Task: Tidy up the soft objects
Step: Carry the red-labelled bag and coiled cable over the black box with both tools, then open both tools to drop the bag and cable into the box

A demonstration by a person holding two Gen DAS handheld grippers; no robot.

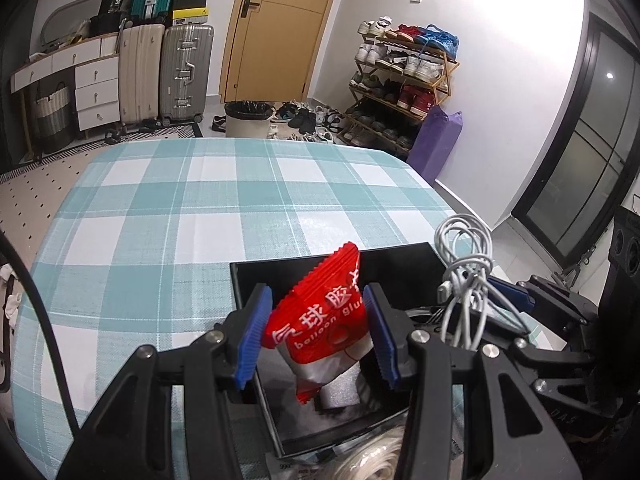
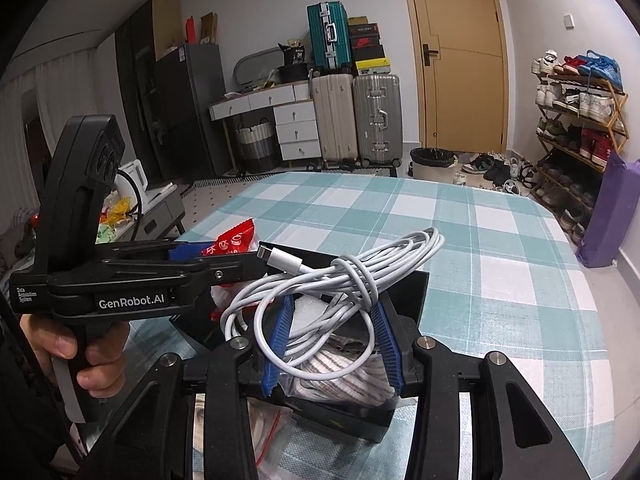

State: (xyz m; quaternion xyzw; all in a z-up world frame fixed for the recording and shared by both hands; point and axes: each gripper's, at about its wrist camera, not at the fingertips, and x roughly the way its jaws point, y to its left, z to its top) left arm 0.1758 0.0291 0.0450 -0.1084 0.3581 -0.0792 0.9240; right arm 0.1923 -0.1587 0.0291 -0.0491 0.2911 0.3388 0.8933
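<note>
Checked tablecloth [image 1: 160, 208] | red packet [image 1: 320, 312] between left tongs [image 1: 316, 332] | cable [image 2: 320, 280] across right tongs [image 2: 332, 344]

Red packet [image 1: 320, 312], between the left jaws: "balloon glue", white Chinese characters including "球胶".
Left gripper body [image 2: 120, 292], left of the right jaws: "GenRobot.AI", "Data Acquisition System".
Black bag [image 1: 112, 0], far beyond the jaws: "30".

Red packet [image 1: 320, 316], white cable [image 2: 340, 276], black box [image 1: 400, 268], teal-and-white checked tablecloth [image 1: 180, 208], seemingly striped cloth [image 2: 352, 376].
</note>
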